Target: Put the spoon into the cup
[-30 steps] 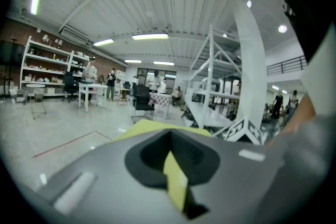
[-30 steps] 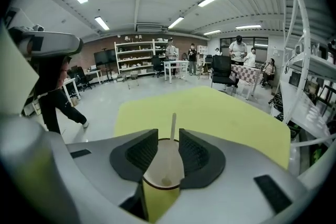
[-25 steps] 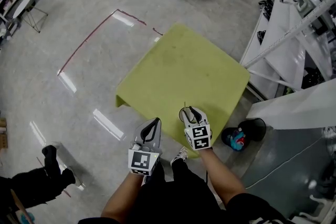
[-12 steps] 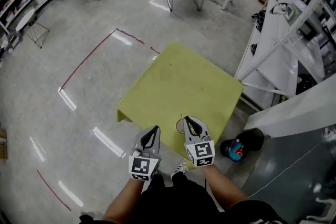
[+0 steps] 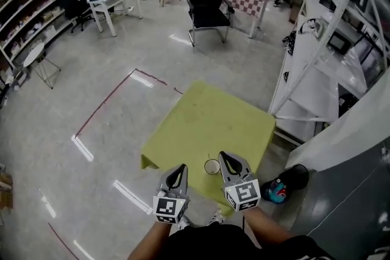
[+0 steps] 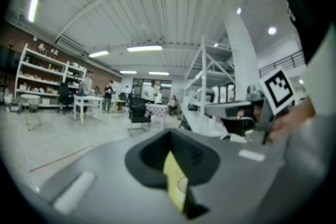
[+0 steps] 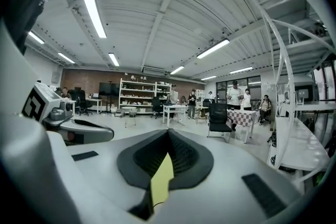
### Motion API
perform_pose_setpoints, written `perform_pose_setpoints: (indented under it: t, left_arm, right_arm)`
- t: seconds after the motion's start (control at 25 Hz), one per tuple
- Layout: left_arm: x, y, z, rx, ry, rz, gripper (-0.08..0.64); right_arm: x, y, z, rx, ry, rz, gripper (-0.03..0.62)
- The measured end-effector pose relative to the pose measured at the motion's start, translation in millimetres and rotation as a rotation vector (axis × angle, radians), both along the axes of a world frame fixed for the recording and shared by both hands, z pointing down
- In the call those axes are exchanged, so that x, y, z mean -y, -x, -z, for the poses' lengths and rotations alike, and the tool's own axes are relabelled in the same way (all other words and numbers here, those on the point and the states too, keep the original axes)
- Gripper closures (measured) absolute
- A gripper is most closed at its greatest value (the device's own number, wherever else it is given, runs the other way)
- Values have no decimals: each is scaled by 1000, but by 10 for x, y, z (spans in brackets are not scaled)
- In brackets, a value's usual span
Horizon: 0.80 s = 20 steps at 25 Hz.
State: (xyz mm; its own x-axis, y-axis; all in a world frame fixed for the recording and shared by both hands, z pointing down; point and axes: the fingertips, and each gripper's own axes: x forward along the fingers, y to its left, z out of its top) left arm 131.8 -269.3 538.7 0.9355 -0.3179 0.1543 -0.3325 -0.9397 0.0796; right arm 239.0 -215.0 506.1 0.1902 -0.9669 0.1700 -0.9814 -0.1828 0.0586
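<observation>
Right fingers: your right gripper (image 5: 223,156) has just been closing its fingers; they now meet along their length and hold nothing.
Left fingers: the fingers of your left gripper (image 5: 181,167) are also pressed together and hold nothing. Only a sliver of yellow-green shows through the slit between them.
Where the grippers point: both point out across the room, roughly level and side by side, and touch neither cup nor bench.
Cup: the white cup (image 5: 212,166) stands upright near the near edge of the bench, between your two grippers in the head view, closer to the right one.
Spoon: a thin handle (image 5: 208,158) seems to rise from the cup's left rim. It is too fine to be sure, but no spoon lies anywhere else on the bench.
Bench: the yellow-green bench (image 5: 207,119) carries nothing but the cup.
Further out: grey floor with a red tape line (image 5: 106,100) at far left, a black chair (image 5: 206,0) beyond, and white racks on the right.
Done: the spoon looks delivered and both grippers are free.
Left: nothing obvious, except checking that the spoon sits steady.
</observation>
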Motion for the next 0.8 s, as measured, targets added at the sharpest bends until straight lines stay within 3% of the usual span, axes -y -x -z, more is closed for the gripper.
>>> perform_pose_setpoints:
  t: [0.8]
  left_arm:
    - [-241,45,221,-43,-39,-38,552]
  right_arm:
    - [-164,253,-44,8,3,11,586]
